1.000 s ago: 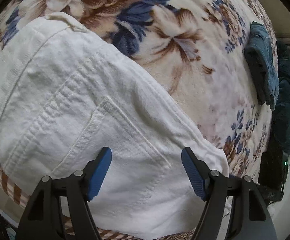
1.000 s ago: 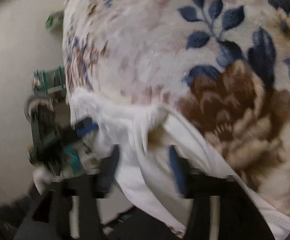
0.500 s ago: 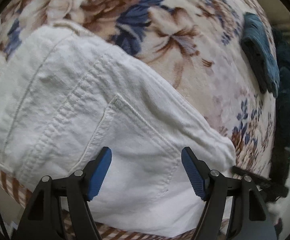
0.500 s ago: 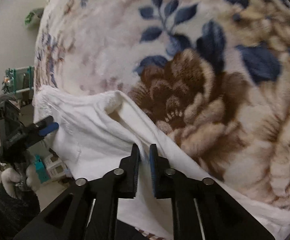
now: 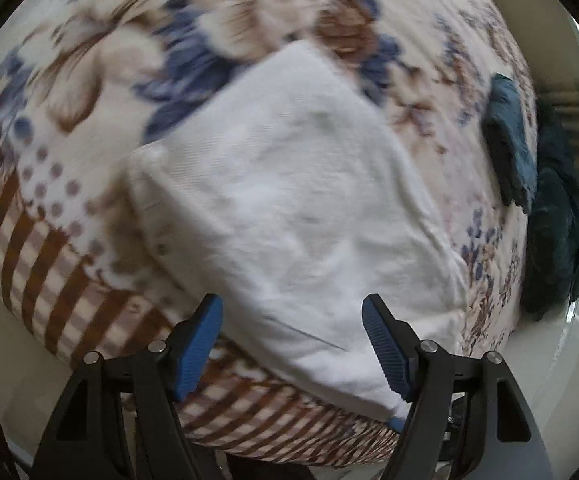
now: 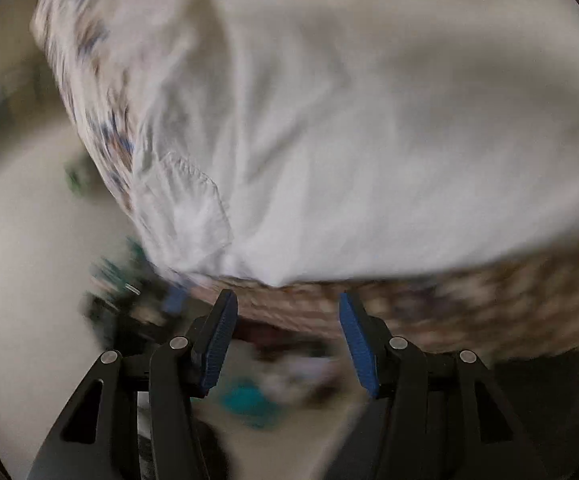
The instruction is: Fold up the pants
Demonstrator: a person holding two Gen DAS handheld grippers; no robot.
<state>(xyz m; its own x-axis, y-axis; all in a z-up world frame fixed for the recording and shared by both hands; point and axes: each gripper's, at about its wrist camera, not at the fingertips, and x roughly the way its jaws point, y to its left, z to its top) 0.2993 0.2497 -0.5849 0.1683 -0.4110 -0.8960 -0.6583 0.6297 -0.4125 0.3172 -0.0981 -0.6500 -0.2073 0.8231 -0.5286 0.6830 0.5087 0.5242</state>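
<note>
Floral blanket (image 5: 89,80) under white pants (image 5: 289,200) — dark, perhaps folded garments (image 5: 549,208) leftward only.

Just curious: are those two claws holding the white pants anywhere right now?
No. The left gripper is open above the white pants; the right gripper is opening, nothing between.

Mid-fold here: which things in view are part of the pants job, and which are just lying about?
Part of the job:
- white pants, folded on the floral blanket
- left gripper, open, empty
- right gripper, jaws opening, nothing between them

Lying about:
- dark blue clothes at the blanket's far edge
- blurred clutter on the floor
</note>
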